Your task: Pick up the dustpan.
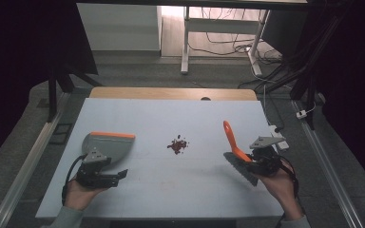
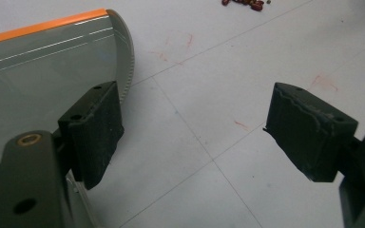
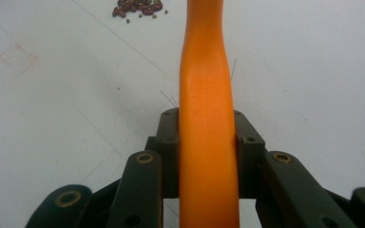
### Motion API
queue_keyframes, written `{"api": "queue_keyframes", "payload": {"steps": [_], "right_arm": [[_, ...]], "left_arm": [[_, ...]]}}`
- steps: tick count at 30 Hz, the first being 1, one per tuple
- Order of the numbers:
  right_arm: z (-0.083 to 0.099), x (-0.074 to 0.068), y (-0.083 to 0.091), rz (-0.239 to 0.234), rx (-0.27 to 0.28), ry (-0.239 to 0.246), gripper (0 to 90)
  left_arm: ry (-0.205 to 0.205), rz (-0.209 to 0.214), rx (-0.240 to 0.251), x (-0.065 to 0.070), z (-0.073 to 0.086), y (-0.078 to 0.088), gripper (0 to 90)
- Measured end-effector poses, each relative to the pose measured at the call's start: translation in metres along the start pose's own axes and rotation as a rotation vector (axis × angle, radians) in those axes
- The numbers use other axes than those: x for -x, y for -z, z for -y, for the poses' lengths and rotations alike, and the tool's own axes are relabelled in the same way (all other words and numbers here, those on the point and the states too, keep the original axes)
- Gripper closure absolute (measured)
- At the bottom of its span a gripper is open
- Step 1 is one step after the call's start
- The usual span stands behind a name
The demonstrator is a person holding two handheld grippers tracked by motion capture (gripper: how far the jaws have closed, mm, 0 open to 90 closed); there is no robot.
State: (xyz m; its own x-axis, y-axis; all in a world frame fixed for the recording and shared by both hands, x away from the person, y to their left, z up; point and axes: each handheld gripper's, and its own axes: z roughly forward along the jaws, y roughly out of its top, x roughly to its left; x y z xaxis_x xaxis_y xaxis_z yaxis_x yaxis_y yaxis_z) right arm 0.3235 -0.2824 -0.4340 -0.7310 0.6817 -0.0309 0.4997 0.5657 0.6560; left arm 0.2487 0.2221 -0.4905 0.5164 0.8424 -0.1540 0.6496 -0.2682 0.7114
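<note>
A grey dustpan (image 1: 109, 145) with an orange rim lies on the white table (image 1: 171, 114) at the left. Just in front of it my left gripper (image 1: 121, 174) stands open, with nothing between its jaws. In the left gripper view (image 2: 195, 133) the dustpan (image 2: 38, 71) sits beside and behind the left jaw. My right gripper (image 1: 248, 159) is shut on the orange handle (image 1: 229, 135) of a brush whose grey bristles (image 1: 241, 170) point toward the table. The handle (image 3: 204, 71) runs up between the pads of the right gripper (image 3: 208, 142). A small pile of red beans (image 1: 177, 145) (image 2: 244, 3) (image 3: 138, 7) lies mid-table.
A wooden strip (image 1: 171, 93) borders the table's far edge. A white power strip (image 1: 278, 135) lies by the right edge. Beyond stand white desk legs (image 1: 185, 42) and tangled cables (image 1: 228, 45) on the floor. Faint red marks (image 2: 176, 52) stain the table top.
</note>
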Motion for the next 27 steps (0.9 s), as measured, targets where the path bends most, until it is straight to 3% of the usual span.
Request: {"api": "queue_keyframes", "payload": {"steps": [11, 21, 27], "right_arm": [[0.0, 0.001, 0.002, 0.005, 0.009, 0.001, 70.7], [0.0, 0.004, 0.005, 0.006, 0.017, 0.005, 70.7], [0.0, 0.003, 0.006, 0.004, 0.016, 0.012, 70.7]], "left_arm": [[-0.006, 0.006, -0.025, 0.004, -0.004, -0.003, 20.5], [0.024, -0.027, -0.068, 0.005, -0.017, 0.004, 20.3], [0.052, -0.045, -0.061, 0.002, -0.025, 0.013, 20.1]]}}
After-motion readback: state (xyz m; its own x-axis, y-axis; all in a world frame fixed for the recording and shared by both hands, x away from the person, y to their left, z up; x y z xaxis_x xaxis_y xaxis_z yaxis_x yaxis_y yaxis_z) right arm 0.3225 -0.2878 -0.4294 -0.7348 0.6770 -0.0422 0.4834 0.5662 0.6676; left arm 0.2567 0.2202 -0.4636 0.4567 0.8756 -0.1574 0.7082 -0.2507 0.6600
